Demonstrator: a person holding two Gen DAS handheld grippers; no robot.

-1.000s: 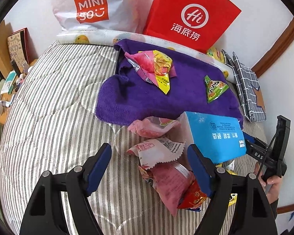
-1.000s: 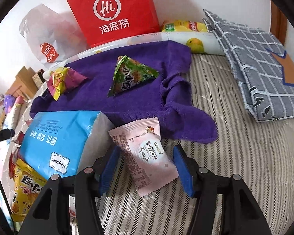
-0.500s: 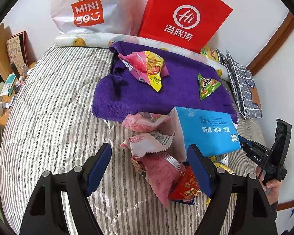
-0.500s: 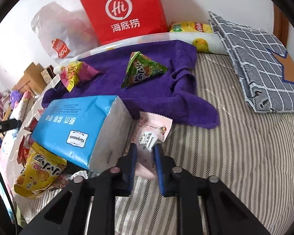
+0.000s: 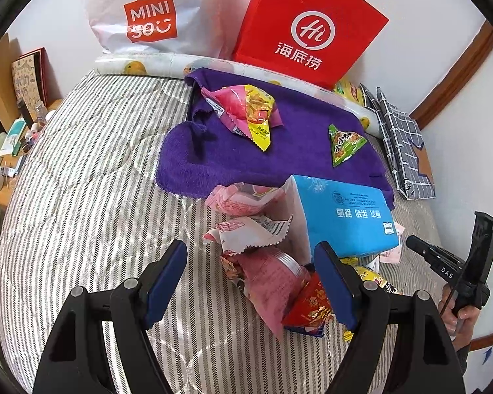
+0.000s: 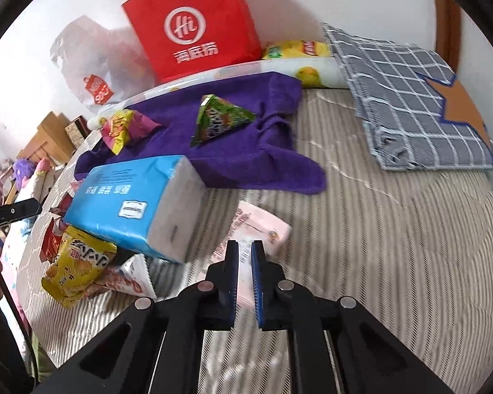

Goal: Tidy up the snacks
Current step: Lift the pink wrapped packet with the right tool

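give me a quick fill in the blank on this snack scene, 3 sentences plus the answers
The right gripper is shut on a pale ____ snack packet.
The green triangular snack lies on the ____ towel.
The left gripper hovers with its jaws ____ over the snack pile beside the blue tissue pack.

Missing words: pink; purple; open

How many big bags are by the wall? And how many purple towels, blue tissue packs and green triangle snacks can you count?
big bags: 2 (red bag, white bag)
purple towel: 1
blue tissue pack: 1
green triangle snack: 1
total: 5
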